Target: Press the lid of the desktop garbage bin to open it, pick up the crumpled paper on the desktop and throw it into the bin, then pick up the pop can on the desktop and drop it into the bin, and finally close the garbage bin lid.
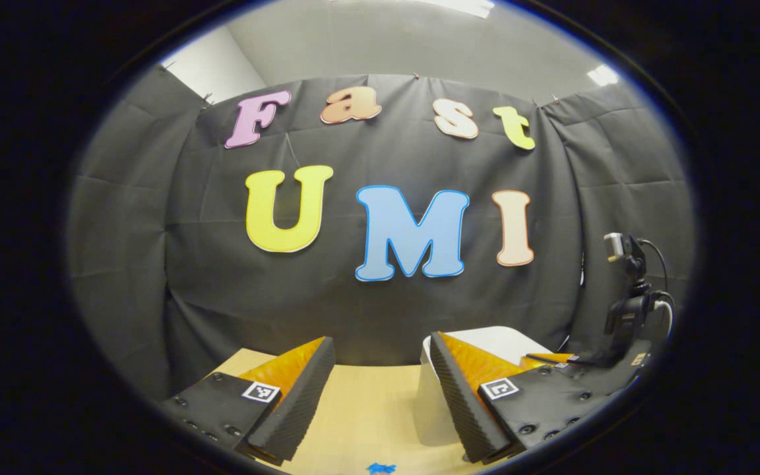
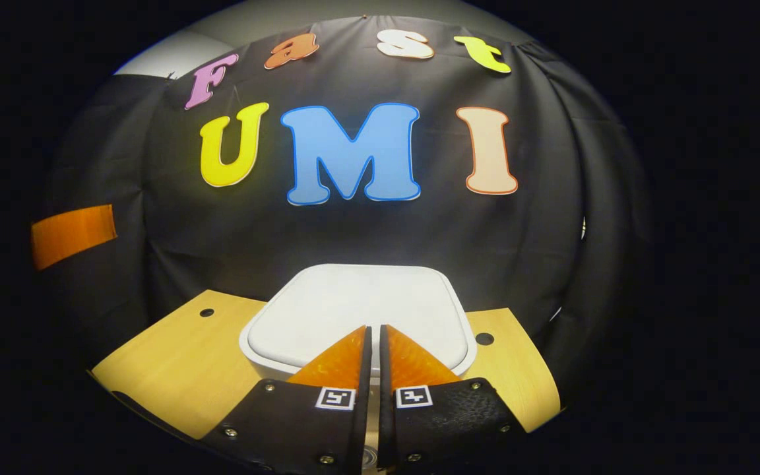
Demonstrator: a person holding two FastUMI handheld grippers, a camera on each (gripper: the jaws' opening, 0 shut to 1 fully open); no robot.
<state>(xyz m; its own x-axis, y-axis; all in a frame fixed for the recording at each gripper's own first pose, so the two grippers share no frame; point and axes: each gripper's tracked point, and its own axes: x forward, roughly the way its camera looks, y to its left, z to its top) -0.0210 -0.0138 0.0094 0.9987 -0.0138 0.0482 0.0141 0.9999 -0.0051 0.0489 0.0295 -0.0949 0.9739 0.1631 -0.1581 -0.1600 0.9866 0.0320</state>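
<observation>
The white garbage bin [image 2: 353, 310] stands on the wooden table [image 2: 182, 356] with its lid down flat. My right gripper [image 2: 375, 330] is shut with nothing between its fingers. Its tips hover over the near edge of the lid, and I cannot tell whether they touch it. In the left gripper view my left gripper [image 1: 381, 343] is open and empty above the table [image 1: 367, 409]. The bin [image 1: 434, 409] sits just behind its right finger. The right gripper's camera mount [image 1: 627, 310] rises beyond the bin at the far right.
The black cloth wall closes off the back of the table close behind the bin. Two small round holes [image 2: 206, 312] [image 2: 484, 339] sit in the tabletop on either side of the bin. A small blue mark [image 1: 380, 468] lies on the table near me.
</observation>
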